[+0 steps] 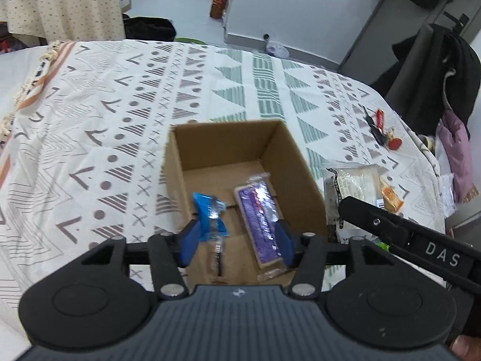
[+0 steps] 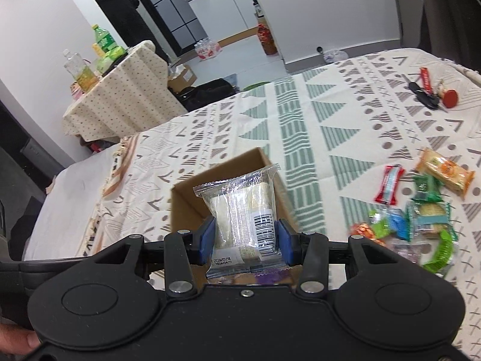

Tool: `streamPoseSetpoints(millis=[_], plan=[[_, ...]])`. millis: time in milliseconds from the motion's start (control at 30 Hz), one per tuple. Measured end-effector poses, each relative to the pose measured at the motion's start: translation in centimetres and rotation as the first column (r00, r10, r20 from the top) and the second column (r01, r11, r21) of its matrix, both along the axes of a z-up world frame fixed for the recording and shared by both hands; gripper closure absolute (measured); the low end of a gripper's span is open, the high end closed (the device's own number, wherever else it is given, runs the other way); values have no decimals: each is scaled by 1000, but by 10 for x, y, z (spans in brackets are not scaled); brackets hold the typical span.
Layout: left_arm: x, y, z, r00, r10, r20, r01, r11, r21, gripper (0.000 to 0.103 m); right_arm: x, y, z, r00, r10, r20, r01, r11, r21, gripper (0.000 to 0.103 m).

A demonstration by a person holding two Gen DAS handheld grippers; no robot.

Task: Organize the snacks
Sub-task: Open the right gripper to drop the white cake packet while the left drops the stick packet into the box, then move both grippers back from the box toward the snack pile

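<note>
Tablecloth (image 1: 90, 114): cream ground printed with grey-brown chevrons, dots, crosses and striped triangles, a band of sage-green triangles and bars, and an orange-brown stripe near its fringed edge. Cardboard box (image 1: 288, 156): plain brown. Inside it, one blue packet (image 1: 209, 210) with silver ends and one purple packet (image 1: 260, 222) in clear glossy wrap. Clear packet (image 2: 243, 210): transparent film over pale cream contents, with a white barcode label. Loose snacks (image 2: 421, 210): red, orange, green and light blue wrappers. Gripper pads (image 2: 207, 234): blue on black frames.
</note>
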State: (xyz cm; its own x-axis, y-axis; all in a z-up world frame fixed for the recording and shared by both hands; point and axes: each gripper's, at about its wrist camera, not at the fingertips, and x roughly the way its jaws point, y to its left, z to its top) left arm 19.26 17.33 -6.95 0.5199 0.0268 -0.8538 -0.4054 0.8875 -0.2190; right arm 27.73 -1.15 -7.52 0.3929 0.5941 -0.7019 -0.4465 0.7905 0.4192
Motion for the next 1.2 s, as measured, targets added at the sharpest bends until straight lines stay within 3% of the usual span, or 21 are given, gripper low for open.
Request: streamPoseSetpoints(millis=[133,200,367,500,633,1000,1200], plan=[[-5,12,1,999,32,-5,-32,999,2,40,1,6,2,1000,5,-14,-5,1000,28,52],[-7,15,3,999,36,-1,-36,999,10,36,1,4,4,1000,-2,-15,2,999,32,42],[-10,14,6,999,39,11,-39,999,13,26,2,-9,7,999,-32,-11,32,999,20,40],[-8,5,6,1000,20,18,-20,1000,-4,19,-1,-22,7,999,-52,8,52,999,-16,26],[-3,-7,2,1000,-3,4,3,1000,-7,13,-3,-42,6,996,-89,13,90,995,-35,18],[9,-47,7,999,-42,-4,42,999,3,8,-6,-98,4,988,-155,20,156,985,-72,2],[13,-71,10,998,-68,0,68,998,2,5,-6,-125,4,982,-188,33,190,977,-95,0]])
